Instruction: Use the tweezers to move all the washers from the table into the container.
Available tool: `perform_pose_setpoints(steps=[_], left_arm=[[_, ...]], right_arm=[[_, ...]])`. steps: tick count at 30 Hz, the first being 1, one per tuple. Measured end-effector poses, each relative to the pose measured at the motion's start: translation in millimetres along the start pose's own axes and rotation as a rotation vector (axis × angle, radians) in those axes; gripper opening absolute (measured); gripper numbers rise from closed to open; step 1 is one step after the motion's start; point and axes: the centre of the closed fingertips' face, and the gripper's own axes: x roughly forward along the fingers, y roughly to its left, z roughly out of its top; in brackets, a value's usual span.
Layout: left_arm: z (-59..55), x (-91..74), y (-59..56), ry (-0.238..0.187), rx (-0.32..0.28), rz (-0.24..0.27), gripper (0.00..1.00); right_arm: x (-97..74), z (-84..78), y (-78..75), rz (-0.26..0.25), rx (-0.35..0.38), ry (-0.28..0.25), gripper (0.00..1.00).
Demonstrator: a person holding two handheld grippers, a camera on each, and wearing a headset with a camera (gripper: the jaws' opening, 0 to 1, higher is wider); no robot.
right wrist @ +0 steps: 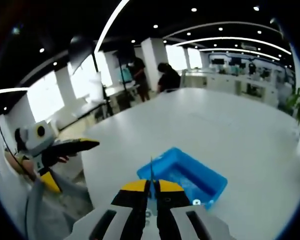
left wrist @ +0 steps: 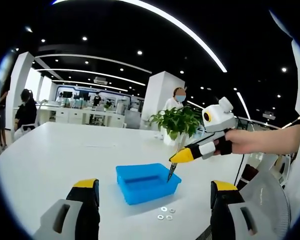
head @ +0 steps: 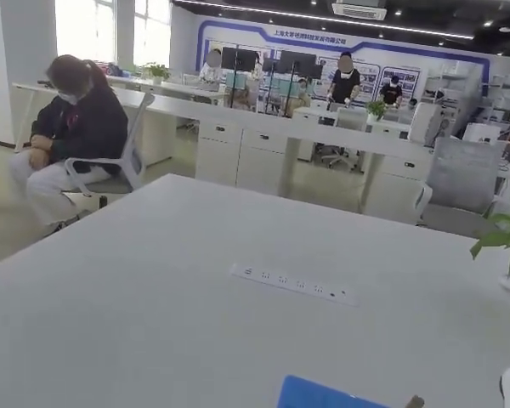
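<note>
Left tool (left wrist: 154,185) spread wide, empty, low over the counter (left wrist: 55,155). Right tool (right wrist: 151,188) clamped on the tweezers (right wrist: 151,172), tips at the blue container (left wrist: 140,186) rim. Three washers (left wrist: 165,213) on the counter just beside its near wall. Container close to the counter edge; broad bare surface beyond.

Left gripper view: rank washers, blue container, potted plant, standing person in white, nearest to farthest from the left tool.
1. Washers: just ahead, low between the jaws.
2. Blue container: right behind them, centre.
3. Potted plant: farther back, right of centre.
4. Standing person: behind the plant.
</note>
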Motion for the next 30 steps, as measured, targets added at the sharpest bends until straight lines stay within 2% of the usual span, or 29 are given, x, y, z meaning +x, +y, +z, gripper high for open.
perform_pose_setpoints(steps=[6, 9, 14, 20, 30], left_arm=[[-1.6, 0.4, -1.1, 0.008, 0.001, -0.004, 0.93], [-2.0, 0.3, -1.1, 0.009, 0.0, -0.005, 0.93], [-3.2, 0.4, -1.2, 0.014, -0.001, -0.006, 0.93], [-4.2, 0.4, -1.2, 0.019, 0.0, -0.008, 0.93], [-7.7, 0.8, -0.9, 0.038, 0.008, -0.007, 0.93]], right_arm=[[9.0, -29.3, 1.6, 0.01, 0.042, 0.054, 0.03], [14.4, -46.7, 0.5, 0.011, 0.057, 0.097, 0.03], [21.4, -63.7, 3.3, 0.022, 0.098, 0.125, 0.04], [26.1, -74.1, 9.1, 0.036, 0.103, 0.145, 0.04], [25.1, -71.2, 11.9, 0.024, 0.048, 0.143, 0.04]])
